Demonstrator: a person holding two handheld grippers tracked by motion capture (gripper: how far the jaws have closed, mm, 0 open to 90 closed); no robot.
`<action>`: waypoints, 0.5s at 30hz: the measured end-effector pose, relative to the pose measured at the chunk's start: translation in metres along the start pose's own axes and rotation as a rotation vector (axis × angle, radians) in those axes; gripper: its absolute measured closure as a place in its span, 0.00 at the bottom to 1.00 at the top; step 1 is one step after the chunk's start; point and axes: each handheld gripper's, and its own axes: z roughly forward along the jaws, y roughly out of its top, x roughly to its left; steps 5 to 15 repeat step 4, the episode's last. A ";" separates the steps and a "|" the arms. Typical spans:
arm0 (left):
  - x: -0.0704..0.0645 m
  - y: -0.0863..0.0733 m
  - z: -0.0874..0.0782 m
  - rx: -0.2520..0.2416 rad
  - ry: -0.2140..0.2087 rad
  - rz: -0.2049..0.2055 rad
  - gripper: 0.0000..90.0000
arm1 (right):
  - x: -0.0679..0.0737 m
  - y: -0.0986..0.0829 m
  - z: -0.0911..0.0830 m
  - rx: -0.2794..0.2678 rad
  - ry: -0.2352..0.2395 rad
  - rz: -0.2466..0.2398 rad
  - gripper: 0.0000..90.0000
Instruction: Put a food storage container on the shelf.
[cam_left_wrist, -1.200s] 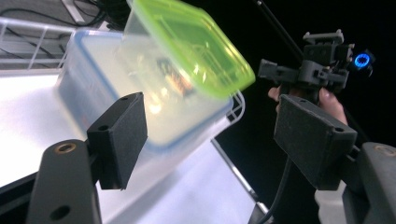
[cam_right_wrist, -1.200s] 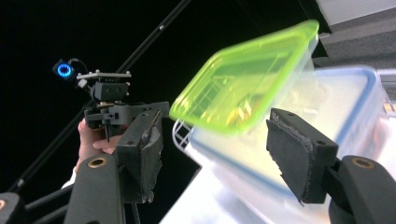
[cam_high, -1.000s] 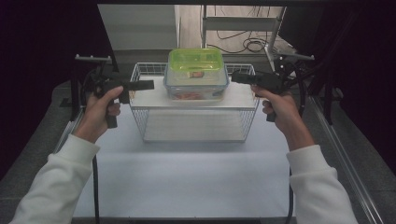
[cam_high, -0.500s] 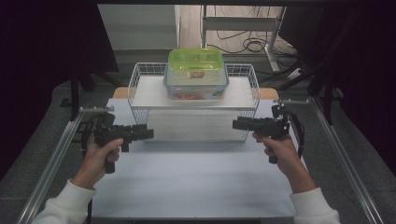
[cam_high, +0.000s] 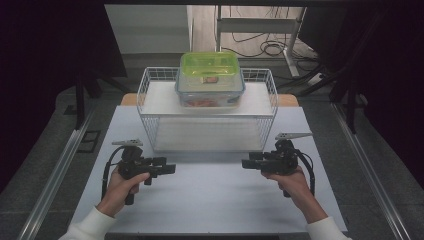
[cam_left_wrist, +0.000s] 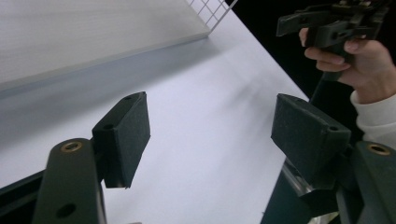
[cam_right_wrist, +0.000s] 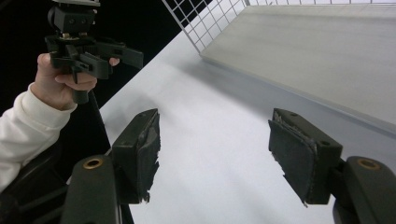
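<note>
a: where's the box (cam_high: 210, 80)?
b: twelve o'clock, sitting on the basket (cam_high: 150, 117).
a: grippers?
b: left gripper (cam_high: 167, 169) and right gripper (cam_high: 248, 163) hover low, jaws spread, empty, probably released.

Both sleeves white, ribbed cuffs. Left gripper (cam_high: 169, 169) black, pistol grip, grey three-cornered plate on top, black cable looping behind. Right gripper (cam_high: 247, 163) identical. Jaw arms brass-riveted; right pads (cam_right_wrist: 139, 150) frayed.

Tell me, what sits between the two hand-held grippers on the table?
Nothing: in the high view, bare white tabletop runs from the left hand-held gripper to the right hand-held gripper.
</note>
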 end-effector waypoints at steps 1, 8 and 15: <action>0.000 -0.001 0.001 0.000 0.006 0.002 0.31 | 0.001 0.000 0.000 0.002 -0.003 -0.002 0.37; 0.001 -0.003 0.002 0.006 0.014 0.006 0.30 | 0.002 -0.002 0.001 0.005 -0.020 -0.025 0.36; 0.001 -0.003 0.002 0.006 0.014 0.006 0.30 | 0.002 -0.002 0.001 0.005 -0.020 -0.025 0.36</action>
